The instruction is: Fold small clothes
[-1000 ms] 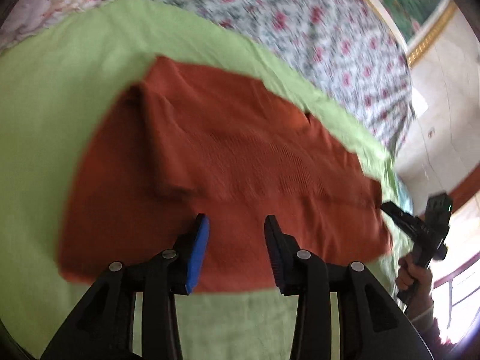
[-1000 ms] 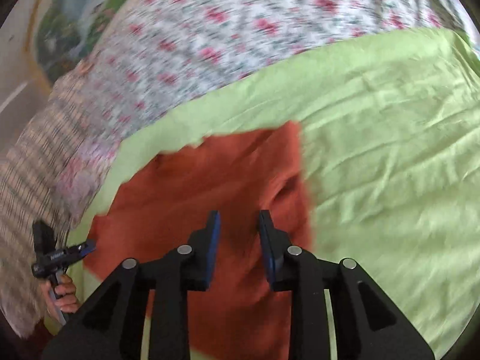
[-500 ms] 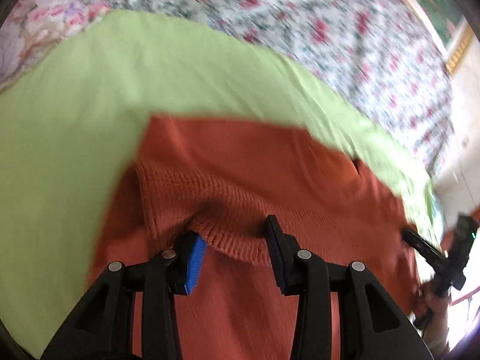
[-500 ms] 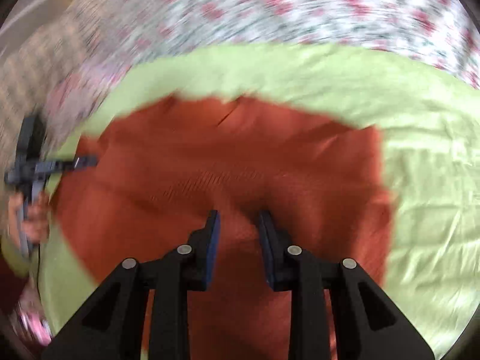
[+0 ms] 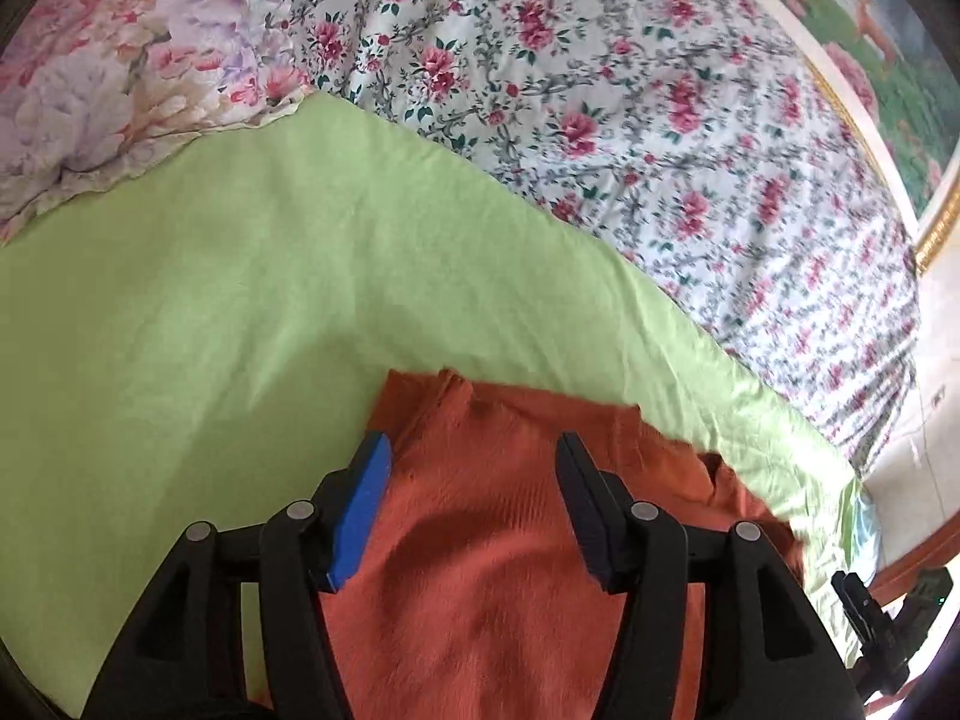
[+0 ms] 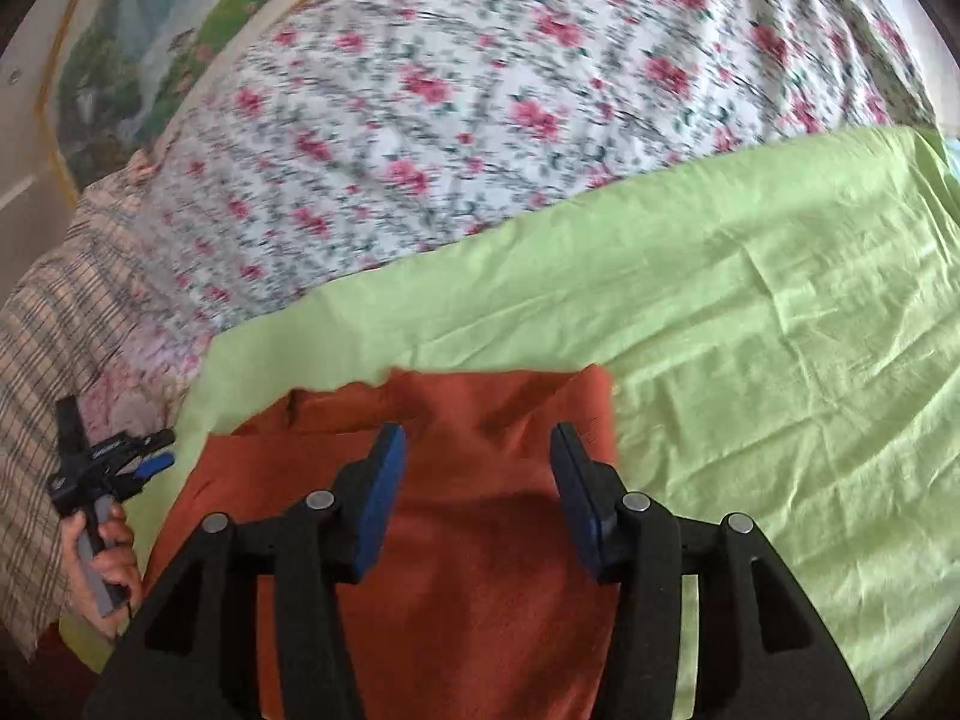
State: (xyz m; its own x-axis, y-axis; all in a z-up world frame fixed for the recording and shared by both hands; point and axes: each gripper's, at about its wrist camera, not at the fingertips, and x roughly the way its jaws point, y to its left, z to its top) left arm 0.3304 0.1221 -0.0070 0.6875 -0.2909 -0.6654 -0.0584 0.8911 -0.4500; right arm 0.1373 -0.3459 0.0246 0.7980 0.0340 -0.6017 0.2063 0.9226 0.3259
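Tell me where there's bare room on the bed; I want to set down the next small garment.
Free: the lime-green sheet left of the rust-orange knit garment, bordered by the pastel flowered pillow; also the sheet right of the garment, below the rose-print quilt. Crowded: near the open left gripper and open right gripper.

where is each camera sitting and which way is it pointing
Left wrist: on the left tool, looking forward over the orange garment on the green sheet; right tool at right edge.
Right wrist: on the right tool, same garment; left tool and hand at left.
Shared: garment, sheet, floral bedspread.
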